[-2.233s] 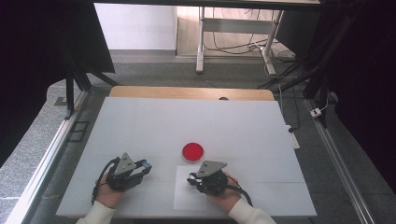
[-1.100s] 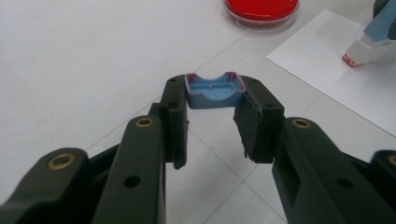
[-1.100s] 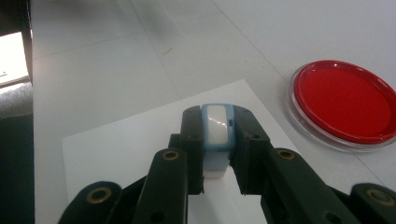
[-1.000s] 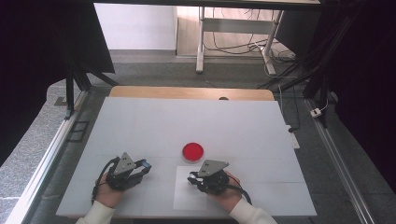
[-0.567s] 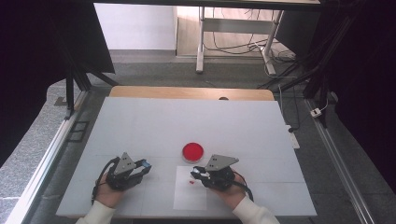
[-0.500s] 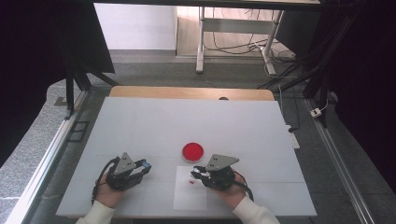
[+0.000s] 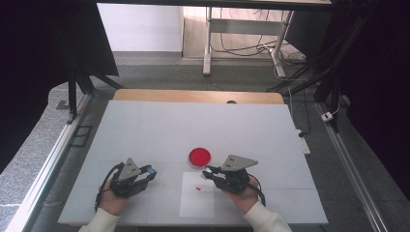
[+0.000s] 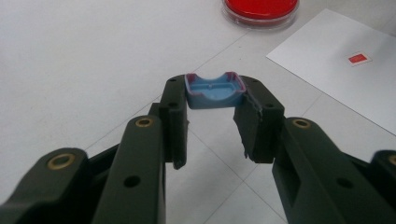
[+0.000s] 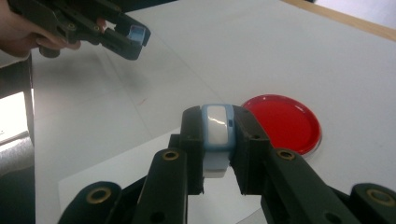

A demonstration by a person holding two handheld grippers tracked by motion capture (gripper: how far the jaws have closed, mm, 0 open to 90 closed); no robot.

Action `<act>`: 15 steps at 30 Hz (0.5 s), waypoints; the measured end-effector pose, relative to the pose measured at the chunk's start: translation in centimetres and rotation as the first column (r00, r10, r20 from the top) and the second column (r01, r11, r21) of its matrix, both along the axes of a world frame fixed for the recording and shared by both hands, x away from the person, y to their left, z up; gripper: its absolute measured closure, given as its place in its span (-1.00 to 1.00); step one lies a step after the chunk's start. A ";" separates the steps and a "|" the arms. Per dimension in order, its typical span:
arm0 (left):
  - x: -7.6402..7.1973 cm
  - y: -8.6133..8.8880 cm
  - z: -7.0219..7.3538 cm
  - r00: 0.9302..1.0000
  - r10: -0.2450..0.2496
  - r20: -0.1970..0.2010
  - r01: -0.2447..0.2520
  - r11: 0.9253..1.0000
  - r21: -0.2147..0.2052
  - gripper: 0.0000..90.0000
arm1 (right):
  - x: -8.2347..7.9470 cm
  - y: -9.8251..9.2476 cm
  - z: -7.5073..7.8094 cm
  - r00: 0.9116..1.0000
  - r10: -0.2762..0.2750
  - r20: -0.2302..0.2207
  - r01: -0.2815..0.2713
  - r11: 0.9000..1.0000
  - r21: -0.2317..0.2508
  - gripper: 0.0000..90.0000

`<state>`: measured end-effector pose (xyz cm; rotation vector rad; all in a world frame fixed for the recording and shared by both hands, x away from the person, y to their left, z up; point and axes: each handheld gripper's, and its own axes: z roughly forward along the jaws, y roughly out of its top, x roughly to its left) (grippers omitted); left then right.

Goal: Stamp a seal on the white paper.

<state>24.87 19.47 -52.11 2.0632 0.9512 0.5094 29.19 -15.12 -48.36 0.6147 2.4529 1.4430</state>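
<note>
Your left gripper [image 8: 212, 109] is clamped on a small blue cap [image 8: 215, 90], pinched at the very tips of the jaws, hollow side facing the camera, pinkish edge along its rim. In the high view this gripper [image 7: 147, 173] sits low over the white table [image 7: 145, 125], tips pointing toward your other hand.

Your right gripper [image 9: 217, 140] is closed on a small white-and-blue piece [image 9: 216, 133]; the piece stands upright between the pads, blue top edge level with the jaw tips, white body running down between them. In the high view this gripper [image 7: 209, 172] is held above the near edge of the red dish.

Red dish [image 9: 282, 122]: just beyond and to the right of the right jaws, flat on the table. From the left gripper it lies well ahead [image 8: 260, 10].

White sheet of paper [image 7: 197, 194]: under and just below the right gripper's tips, carrying a small red mark [image 7: 198, 188]. From the left gripper, sheet [image 8: 336, 79] and mark [image 8: 358, 58] lie ahead to the right.
</note>
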 end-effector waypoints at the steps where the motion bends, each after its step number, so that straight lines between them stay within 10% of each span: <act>1: 0.0 0.0 0.0 1.000 0.000 0.000 0.000 1.000 0.000 0.44 | 0.0 -0.1 0.1 1.000 -0.003 0.002 0.003 1.000 0.005 0.67; 15: 0.0 -0.1 0.0 1.000 -0.002 0.000 0.002 1.000 0.002 0.43 | 0.6 -1.7 1.3 0.998 -0.058 -0.007 0.058 0.991 0.118 0.67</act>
